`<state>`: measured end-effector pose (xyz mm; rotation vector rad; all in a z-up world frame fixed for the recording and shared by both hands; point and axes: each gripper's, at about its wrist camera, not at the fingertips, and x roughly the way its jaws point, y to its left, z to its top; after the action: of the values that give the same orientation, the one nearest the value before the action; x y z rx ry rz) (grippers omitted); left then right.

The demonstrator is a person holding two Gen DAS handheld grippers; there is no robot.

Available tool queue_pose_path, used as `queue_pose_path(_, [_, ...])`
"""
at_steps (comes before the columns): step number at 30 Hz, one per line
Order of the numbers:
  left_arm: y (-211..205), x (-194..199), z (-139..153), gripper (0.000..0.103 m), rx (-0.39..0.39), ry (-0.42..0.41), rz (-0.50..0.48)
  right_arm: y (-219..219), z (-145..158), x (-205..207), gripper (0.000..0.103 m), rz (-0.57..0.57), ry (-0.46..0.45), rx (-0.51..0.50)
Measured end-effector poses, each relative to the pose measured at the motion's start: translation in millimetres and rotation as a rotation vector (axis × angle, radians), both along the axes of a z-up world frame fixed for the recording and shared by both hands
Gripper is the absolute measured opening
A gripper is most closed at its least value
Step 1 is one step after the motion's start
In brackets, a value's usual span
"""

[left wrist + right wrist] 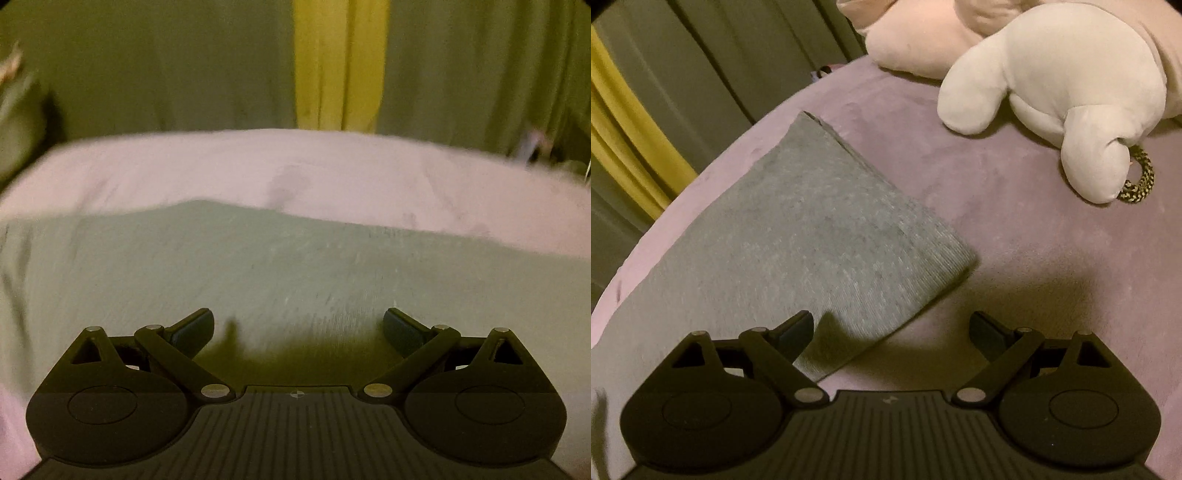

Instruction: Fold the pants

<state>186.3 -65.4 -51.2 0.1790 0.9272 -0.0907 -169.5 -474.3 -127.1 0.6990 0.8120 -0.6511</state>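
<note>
One folded grey knit pants (798, 236) at 11 o'clock on pink bedsheet (1015, 258); one white plush toy (1052, 85) at 1; left gripper (298, 328) and right gripper (892, 332) both spread, holding nothing.

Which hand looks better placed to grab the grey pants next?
Probably the right gripper: it is open right over the ribbed cuff corner of the grey pants. The left gripper, also open, faces flat mid-fabric with no edge between its fingers.

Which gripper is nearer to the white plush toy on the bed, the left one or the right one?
Right, it seems. The right gripper hangs open over the corner of the grey pants, and the white plush toy lies ahead of it. The left gripper, open over the pants, shows no toy.
</note>
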Motion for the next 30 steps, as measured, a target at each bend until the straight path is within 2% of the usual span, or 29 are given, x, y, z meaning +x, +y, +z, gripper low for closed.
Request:
queue_pose_path(3, [-28,30,-31,0.103,0.22,-0.031,0.022,1,2,-5,0.092,0.004,0.004,0.001])
queue_pose_path(4, [-30,39,-37,0.103,0.245,-0.051,0.026,0,2,-7,0.092,0.0,-0.002,0.01])
queue_pose_path(6, [-27,51,-33,0.103,0.277,-0.111,0.088,-6,1,-9,0.092,-0.019,-0.009,0.025])
queue_pose_path(9, [-25,56,-13,0.103,0.427,-0.254,0.193,-12,4,-17,0.092,-0.045,-0.021,0.042])
queue_pose_path(10, [-20,54,-6,0.103,0.425,-0.273,0.193,-14,4,-19,0.092,-0.051,-0.031,0.05])
queue_pose_path(11, [-12,49,1,0.103,0.38,-0.269,0.173,-15,4,-20,0.092,-0.054,-0.039,0.057])
queue_pose_path(14, [19,25,10,0.103,0.193,-0.144,0.124,-18,2,-18,0.092,-0.061,-0.057,0.072])
queue_pose_path(15, [31,15,9,0.103,0.137,-0.101,0.122,-18,1,-16,0.095,-0.057,-0.061,0.068])
queue_pose_path(18, [65,-26,4,0.103,0.016,-0.027,0.156,-16,3,-9,0.095,-0.028,-0.092,0.057])
queue_pose_path(21, [81,-60,-1,0.103,-0.014,0.005,0.199,-14,-1,3,0.094,0.019,-0.126,0.07])
queue_pose_path(24, [83,-82,4,0.103,0.022,-0.021,0.224,-15,-2,7,0.092,0.01,-0.152,0.063])
queue_pose_path(27, [77,-87,9,0.103,0.036,-0.056,0.217,-25,-5,-2,0.083,-0.045,-0.223,0.118])
queue_pose_path(29, [72,-89,8,0.103,0.016,-0.054,0.202,-32,-9,-12,0.067,-0.091,-0.285,0.163])
queue_pose_path(30, [69,-91,5,0.103,0.006,-0.049,0.2,-36,-13,-16,0.042,-0.106,-0.305,0.192])
